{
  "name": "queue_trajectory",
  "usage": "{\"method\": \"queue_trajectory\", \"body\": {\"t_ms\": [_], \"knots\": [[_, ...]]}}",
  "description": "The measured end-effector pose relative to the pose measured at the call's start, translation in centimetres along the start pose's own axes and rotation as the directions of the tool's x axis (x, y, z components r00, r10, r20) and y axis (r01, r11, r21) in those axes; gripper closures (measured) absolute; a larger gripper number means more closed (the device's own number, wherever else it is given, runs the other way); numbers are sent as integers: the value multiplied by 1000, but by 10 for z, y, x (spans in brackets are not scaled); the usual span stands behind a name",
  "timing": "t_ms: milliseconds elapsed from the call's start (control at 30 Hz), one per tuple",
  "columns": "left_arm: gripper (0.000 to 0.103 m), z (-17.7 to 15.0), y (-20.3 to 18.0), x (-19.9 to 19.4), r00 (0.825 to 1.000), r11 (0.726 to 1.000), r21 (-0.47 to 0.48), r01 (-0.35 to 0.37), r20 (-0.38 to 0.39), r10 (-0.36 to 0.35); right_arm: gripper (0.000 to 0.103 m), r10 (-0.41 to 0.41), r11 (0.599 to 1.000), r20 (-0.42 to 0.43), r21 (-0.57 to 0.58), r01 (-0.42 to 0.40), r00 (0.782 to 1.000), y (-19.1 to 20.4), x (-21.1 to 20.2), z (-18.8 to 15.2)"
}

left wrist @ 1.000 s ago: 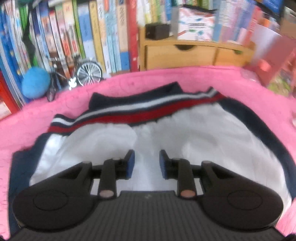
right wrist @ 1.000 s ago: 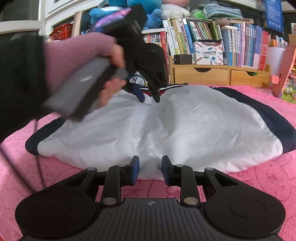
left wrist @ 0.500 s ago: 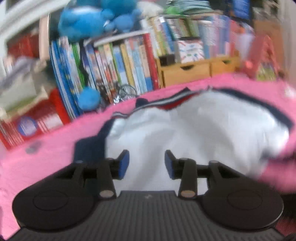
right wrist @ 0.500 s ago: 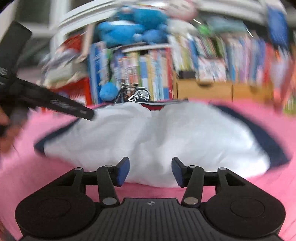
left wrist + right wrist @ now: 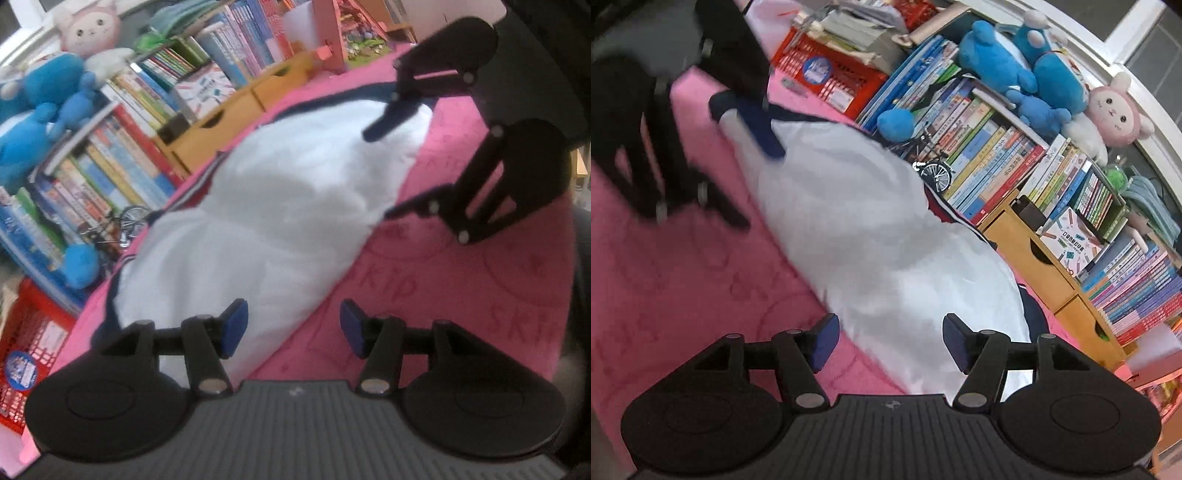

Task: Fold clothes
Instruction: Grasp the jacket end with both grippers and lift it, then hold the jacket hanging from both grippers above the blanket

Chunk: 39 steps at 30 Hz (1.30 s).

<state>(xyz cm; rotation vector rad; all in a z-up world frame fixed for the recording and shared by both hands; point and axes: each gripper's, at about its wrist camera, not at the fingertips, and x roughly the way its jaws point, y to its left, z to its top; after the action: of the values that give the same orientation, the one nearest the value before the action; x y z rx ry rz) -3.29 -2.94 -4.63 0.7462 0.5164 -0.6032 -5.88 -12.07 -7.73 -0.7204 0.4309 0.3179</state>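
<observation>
A white garment with navy sleeves and a red, white and navy striped collar (image 5: 273,218) lies flat on the pink cloth (image 5: 461,280); it also shows in the right wrist view (image 5: 871,236). My left gripper (image 5: 290,326) is open and empty, over the garment's near left end at its front edge. My right gripper (image 5: 890,343) is open and empty, over the garment's right end at its front edge. Each gripper also appears in the other's view: the right one (image 5: 376,170) and the left one (image 5: 757,188), both open.
A shelf of books (image 5: 997,155) with plush toys (image 5: 1015,70), wooden drawers (image 5: 1034,266), a small model bicycle (image 5: 934,170) and a blue ball (image 5: 81,264) stand along the far edge. A red basket (image 5: 22,354) sits at the left.
Both grippers have opened wide and swung apart from the garment's middle to its two ends, each now turned to look along the garment.
</observation>
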Motion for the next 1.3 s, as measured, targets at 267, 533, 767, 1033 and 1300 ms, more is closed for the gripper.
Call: {"method": "queue_trajectory", "body": {"t_ms": [267, 533, 767, 1033, 1300], "knots": [[49, 6, 11, 15, 1000, 998, -70, 0, 20, 1, 36, 58, 998, 38, -29, -57, 998, 11, 2, 4], [49, 11, 38, 12, 997, 973, -222, 68, 46, -59, 36, 47, 989, 85, -147, -35, 995, 25, 17, 15], [49, 12, 31, -2, 996, 997, -62, 45, 79, -40, 54, -5, 984, 127, -174, 27, 992, 22, 37, 21], [62, 13, -18, 34, 994, 947, 303, -106, 72, 88, 76, 67, 947, 120, -319, -26, 990, 24, 47, 27], [94, -9, -16, 45, 987, 888, 433, -153, 25, 158, 86, 81, 887, 82, -460, -34, 993, 22, 46, 9]]}}
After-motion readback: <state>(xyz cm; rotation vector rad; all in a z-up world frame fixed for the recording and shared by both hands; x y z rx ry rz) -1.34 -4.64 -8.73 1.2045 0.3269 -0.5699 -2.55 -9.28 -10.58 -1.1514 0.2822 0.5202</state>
